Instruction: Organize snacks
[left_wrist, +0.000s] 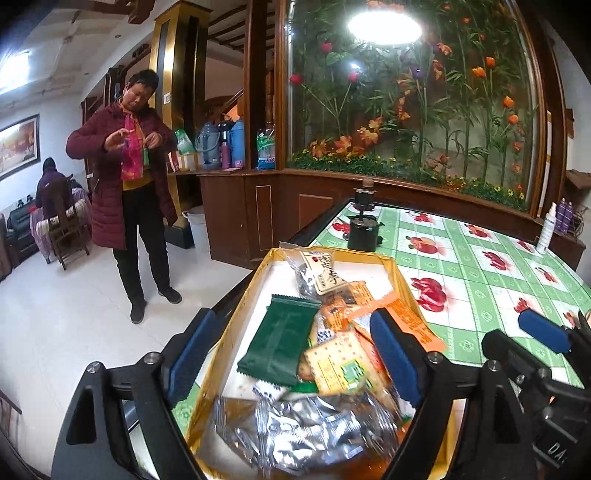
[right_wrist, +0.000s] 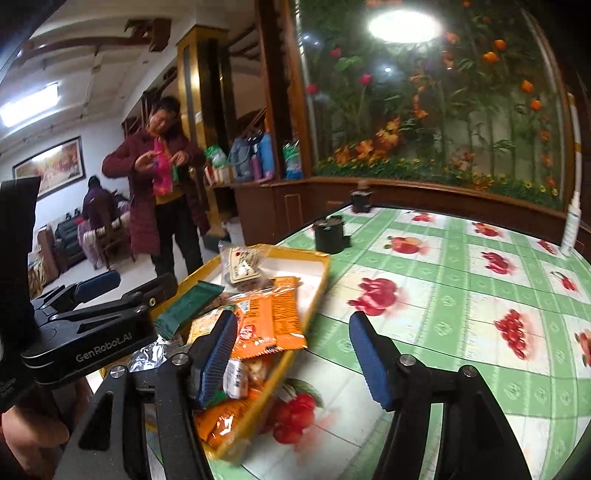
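On the table's fruit-print cloth (right_wrist: 461, 295), the yellow snack tray (left_wrist: 236, 314) holds packets with blurred, possibly Chinese, print. Both the left claw (left_wrist: 295, 354) and right claw (right_wrist: 295, 354) gape, empty; "GenRobot.AI" marks the left.

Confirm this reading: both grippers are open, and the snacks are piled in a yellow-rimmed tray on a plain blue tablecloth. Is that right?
Not quite. The tablecloth is not plain blue: it is green and white checked with red fruit prints, as the right wrist view shows. The rest holds: the left gripper and right gripper are open, and the snacks lie in the yellow-rimmed tray.
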